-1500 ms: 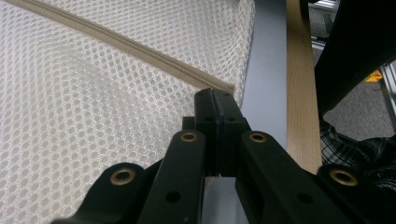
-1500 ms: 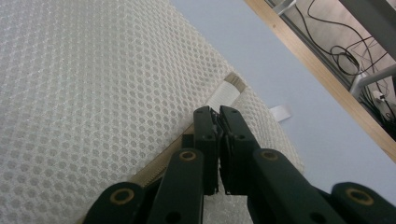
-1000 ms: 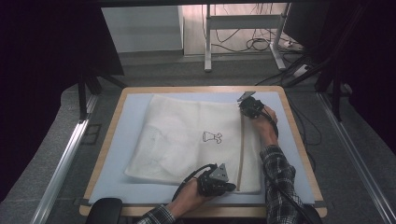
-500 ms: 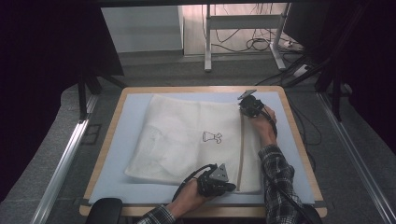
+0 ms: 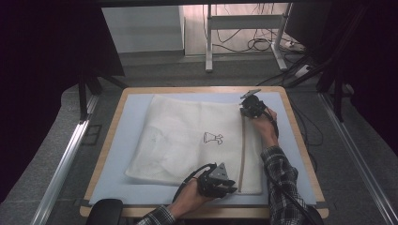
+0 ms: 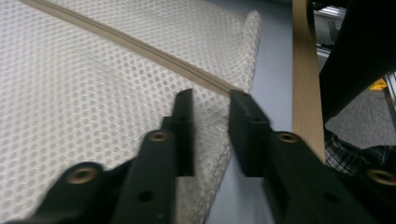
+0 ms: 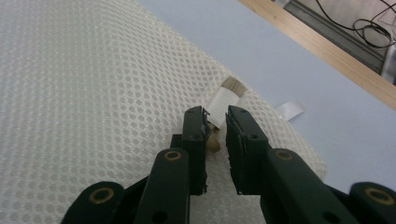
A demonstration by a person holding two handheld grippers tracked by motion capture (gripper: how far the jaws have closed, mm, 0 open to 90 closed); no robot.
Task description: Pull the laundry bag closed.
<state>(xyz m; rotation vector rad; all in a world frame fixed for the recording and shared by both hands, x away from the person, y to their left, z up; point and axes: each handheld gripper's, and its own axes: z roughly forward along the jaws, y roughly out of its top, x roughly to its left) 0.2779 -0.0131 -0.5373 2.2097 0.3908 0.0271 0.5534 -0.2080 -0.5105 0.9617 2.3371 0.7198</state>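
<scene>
On the mesh bag (image 5: 187, 140), the left gripper (image 6: 210, 116) has just been opening, jaws apart over the zipper's (image 6: 140, 46) end. The right gripper (image 7: 215, 122), also just opening, partly hides the zipper pull (image 7: 214, 142) between its jaws.

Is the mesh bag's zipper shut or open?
Shut, it seems: the zipper runs as one closed line along the mesh bag, no gap showing.
</scene>
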